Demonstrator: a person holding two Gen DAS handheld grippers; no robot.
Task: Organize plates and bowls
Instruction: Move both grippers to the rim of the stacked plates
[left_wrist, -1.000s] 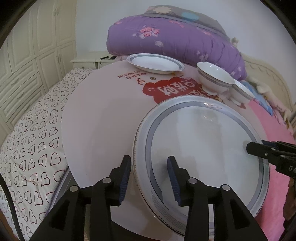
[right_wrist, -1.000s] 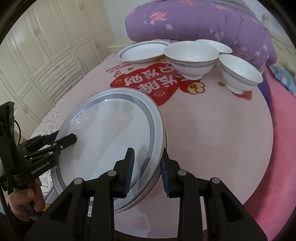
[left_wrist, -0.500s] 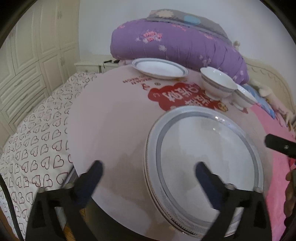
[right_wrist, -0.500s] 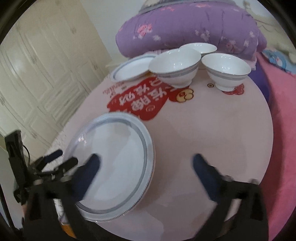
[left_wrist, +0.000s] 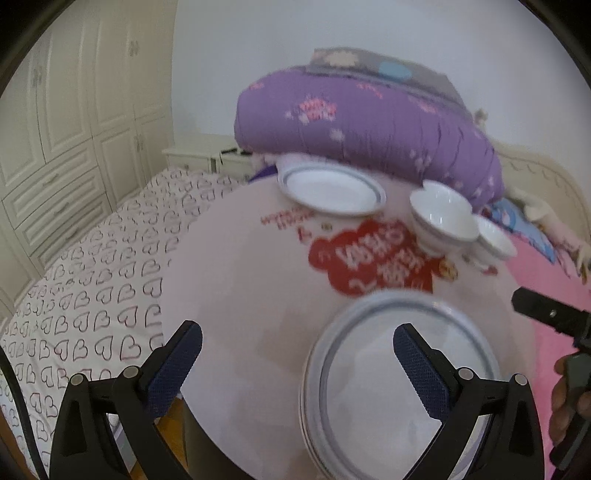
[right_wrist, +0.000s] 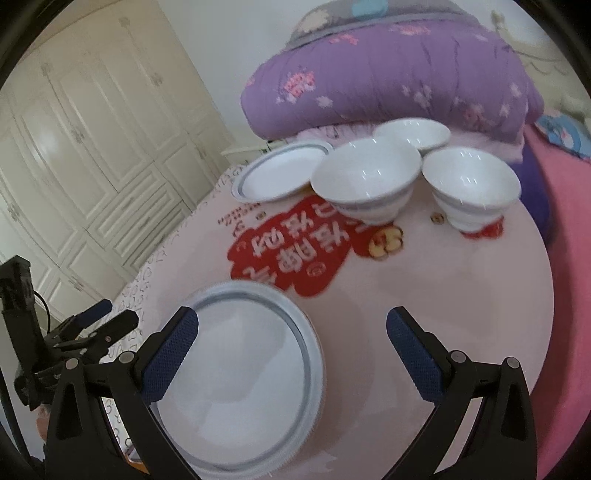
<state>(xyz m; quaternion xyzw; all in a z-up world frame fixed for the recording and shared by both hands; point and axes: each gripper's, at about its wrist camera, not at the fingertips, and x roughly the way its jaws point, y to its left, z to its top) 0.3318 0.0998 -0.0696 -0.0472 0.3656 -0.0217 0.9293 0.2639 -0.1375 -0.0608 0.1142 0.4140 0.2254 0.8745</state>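
A stack of large grey-rimmed plates (left_wrist: 402, 376) lies at the near edge of the round pink table (left_wrist: 236, 280); it also shows in the right wrist view (right_wrist: 251, 365). A smaller plate (left_wrist: 330, 188) (right_wrist: 277, 171) sits at the far side. Three white bowls stand there: a big one (right_wrist: 369, 181) (left_wrist: 443, 218), one to its right (right_wrist: 471, 192) (left_wrist: 493, 243), one behind (right_wrist: 412, 134). My left gripper (left_wrist: 297, 365) is open and empty above the table's near edge. My right gripper (right_wrist: 291, 354) is open and empty, pulled back from the stack.
A purple quilt (left_wrist: 369, 118) is piled behind the table. A bed with heart-print sheets (left_wrist: 85, 280) lies to the left, cream wardrobes (right_wrist: 85, 140) beyond. Pink bedding (right_wrist: 569, 258) lies to the right. A red printed patch (right_wrist: 291, 251) marks the table's middle.
Both grippers were shut on the large plate's rim; they have opened wide, let it go on the stack and drawn back and up from it.
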